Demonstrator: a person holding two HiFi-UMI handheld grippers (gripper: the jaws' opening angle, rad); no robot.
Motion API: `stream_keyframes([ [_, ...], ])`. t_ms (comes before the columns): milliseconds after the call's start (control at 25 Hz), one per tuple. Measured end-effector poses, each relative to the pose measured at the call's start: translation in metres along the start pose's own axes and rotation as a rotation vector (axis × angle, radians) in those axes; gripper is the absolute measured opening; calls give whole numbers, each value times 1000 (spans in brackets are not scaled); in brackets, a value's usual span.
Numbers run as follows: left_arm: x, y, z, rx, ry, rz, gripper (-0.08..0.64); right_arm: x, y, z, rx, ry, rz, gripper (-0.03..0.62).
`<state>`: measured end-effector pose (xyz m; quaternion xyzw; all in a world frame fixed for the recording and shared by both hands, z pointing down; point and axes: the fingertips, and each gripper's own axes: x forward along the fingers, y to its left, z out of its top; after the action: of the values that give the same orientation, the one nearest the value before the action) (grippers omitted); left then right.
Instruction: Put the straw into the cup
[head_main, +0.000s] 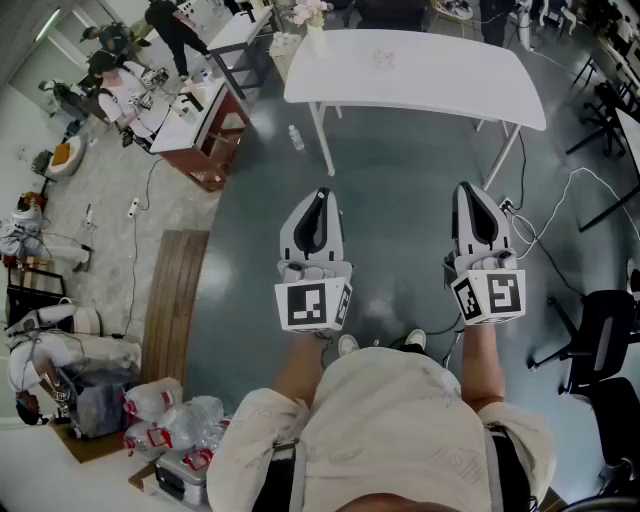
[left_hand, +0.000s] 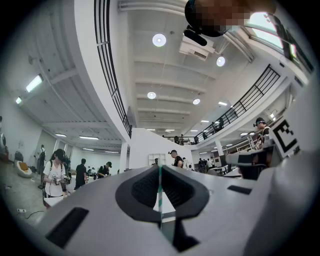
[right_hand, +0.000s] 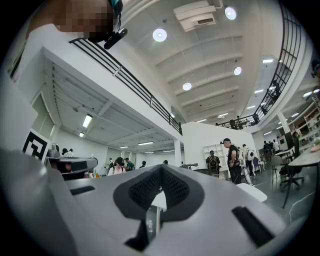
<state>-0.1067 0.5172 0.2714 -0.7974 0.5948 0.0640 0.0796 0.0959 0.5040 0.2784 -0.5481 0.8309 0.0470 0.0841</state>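
In the head view my left gripper (head_main: 321, 194) and right gripper (head_main: 468, 187) are held side by side at waist height over the grey floor. Both point toward a white table (head_main: 450, 80) some way ahead. A small pale item (head_main: 383, 58) lies on the table top; it is too faint to tell whether it is the cup or the straw. The left gripper (left_hand: 160, 172) has its jaws pressed together, with a thin pale-green line in the seam. The right gripper (right_hand: 160, 171) is shut too, with nothing between its jaws.
A vase of flowers (head_main: 312, 20) stands at the table's far left corner. A bottle (head_main: 296, 137) lies on the floor near the table leg. Cables (head_main: 560, 215) and a black chair (head_main: 610, 335) are at the right, a wooden desk (head_main: 215, 125) and people at the left.
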Motion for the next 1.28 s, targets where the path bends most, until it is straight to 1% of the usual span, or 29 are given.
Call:
stream_keyframes([
  [520,22,-68,-2,7,20,-27,15,-28,-61,2,25,-9,-21,0],
  [920,39,-138,-16,22,54,-38,15,-59,-125,-10,49,2,-35,0],
  [1120,48,-167,-22,33,66,-18,15,-67,-156,-12,40,-17,-44,0],
  [1280,53,-181,-25,34,76,-11,15,-71,-170,-8,48,-65,-33,0],
])
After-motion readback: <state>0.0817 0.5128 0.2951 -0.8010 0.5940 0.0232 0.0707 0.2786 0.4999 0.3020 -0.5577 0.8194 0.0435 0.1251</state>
